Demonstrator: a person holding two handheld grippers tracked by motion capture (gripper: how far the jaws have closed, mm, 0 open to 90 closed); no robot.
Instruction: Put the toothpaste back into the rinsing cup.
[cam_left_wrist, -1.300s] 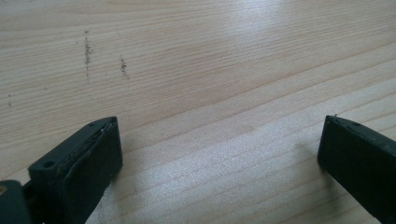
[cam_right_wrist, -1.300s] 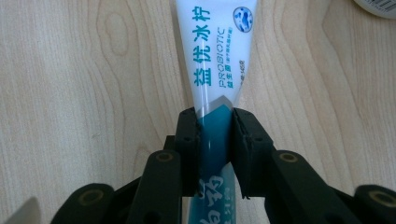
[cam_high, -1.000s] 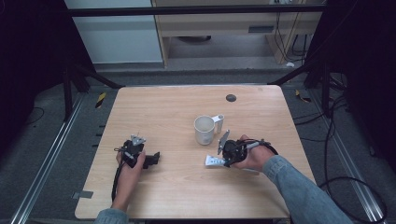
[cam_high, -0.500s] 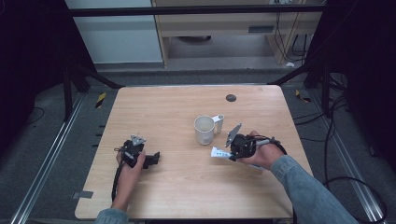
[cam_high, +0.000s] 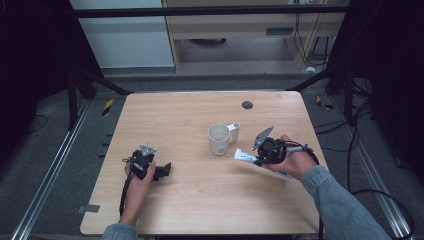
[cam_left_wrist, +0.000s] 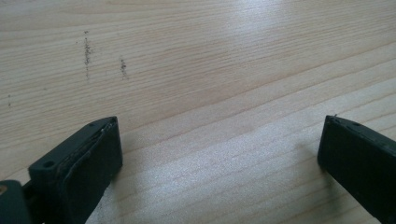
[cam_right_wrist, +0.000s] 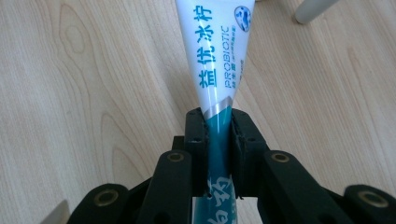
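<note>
My right gripper (cam_right_wrist: 218, 133) is shut on a white and teal toothpaste tube (cam_right_wrist: 217, 51), pinching its teal part. In the high view the right gripper (cam_high: 261, 156) holds the toothpaste tube (cam_high: 245, 155) just above the table, its flat end pointing left toward a cream mug (cam_high: 219, 138) with its handle to the right. My left gripper (cam_high: 161, 171) rests on the table at the left, jaws open and pointing right. In the left gripper view the left gripper (cam_left_wrist: 219, 154) has only bare wood between its jaws.
A small dark round spot (cam_high: 247, 105) sits near the table's (cam_high: 200, 200) far edge. Dark floor, rails and cables surround the table. Bare wood lies between the two grippers and along the front.
My right gripper has lifted the toothpaste tube and carried it up and to the right, nearer the mug. The left gripper has stayed in place.
</note>
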